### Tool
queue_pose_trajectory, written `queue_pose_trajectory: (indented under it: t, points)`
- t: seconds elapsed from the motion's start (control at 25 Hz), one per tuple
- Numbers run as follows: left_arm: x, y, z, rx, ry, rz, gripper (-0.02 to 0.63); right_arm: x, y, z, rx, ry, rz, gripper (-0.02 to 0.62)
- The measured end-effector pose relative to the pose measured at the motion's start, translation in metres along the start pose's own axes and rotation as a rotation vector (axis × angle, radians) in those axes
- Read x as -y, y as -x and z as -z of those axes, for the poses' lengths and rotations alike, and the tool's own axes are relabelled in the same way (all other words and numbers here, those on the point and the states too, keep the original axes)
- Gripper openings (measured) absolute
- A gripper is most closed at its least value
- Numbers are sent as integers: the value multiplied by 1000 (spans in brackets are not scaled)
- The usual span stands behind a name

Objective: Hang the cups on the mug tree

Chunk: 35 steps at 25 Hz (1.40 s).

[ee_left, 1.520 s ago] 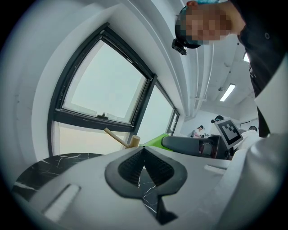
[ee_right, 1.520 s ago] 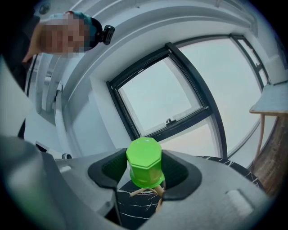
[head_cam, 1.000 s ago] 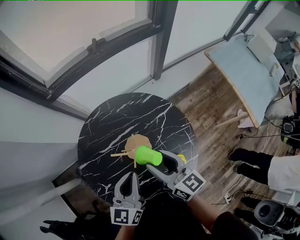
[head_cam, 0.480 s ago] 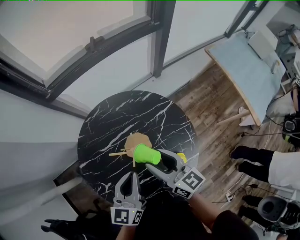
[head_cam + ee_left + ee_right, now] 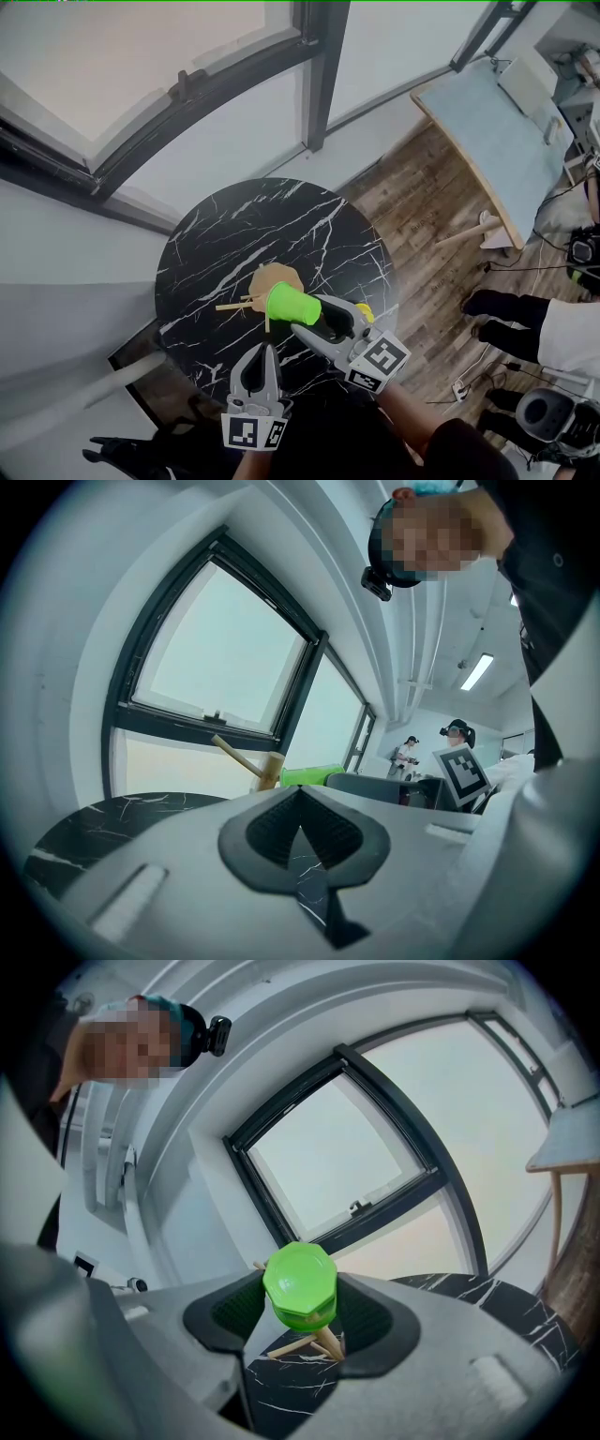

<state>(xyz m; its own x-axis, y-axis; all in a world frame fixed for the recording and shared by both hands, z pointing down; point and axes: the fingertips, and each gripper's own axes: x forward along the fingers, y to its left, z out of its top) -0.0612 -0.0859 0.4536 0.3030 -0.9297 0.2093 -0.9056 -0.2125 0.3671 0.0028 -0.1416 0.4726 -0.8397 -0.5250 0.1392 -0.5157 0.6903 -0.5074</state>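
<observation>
A bright green cup [image 5: 292, 305] lies on its side in the air, with my right gripper [image 5: 319, 324] shut on it from the right. In the right gripper view the cup's base [image 5: 300, 1286] faces away between the jaws, just above the wooden mug tree's pegs [image 5: 315, 1342]. The mug tree [image 5: 270, 281] stands near the middle of the round black marble table [image 5: 234, 234], one peg [image 5: 232, 307] pointing left. My left gripper [image 5: 265, 351] hangs shut and empty near the table's front edge. From the left gripper [image 5: 300, 797] I see the tree [image 5: 246, 760] and the cup [image 5: 311, 776] ahead.
Something yellow [image 5: 364, 315] shows just behind the right gripper. A large arched window lies beyond the table. To the right are wooden floor, a light blue table [image 5: 487, 141], cables and a person's dark shoes [image 5: 497, 323].
The right gripper has carried the green cup slightly left and up in the view, closer over the mug tree. The left gripper has stayed still.
</observation>
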Motion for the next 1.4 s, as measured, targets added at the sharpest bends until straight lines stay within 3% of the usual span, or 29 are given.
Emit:
queue_pose_trajectory:
  t: [1.4]
  points:
    - [-3,-4,0,1,12,7,0,3,-2,2,-5,26,7,238]
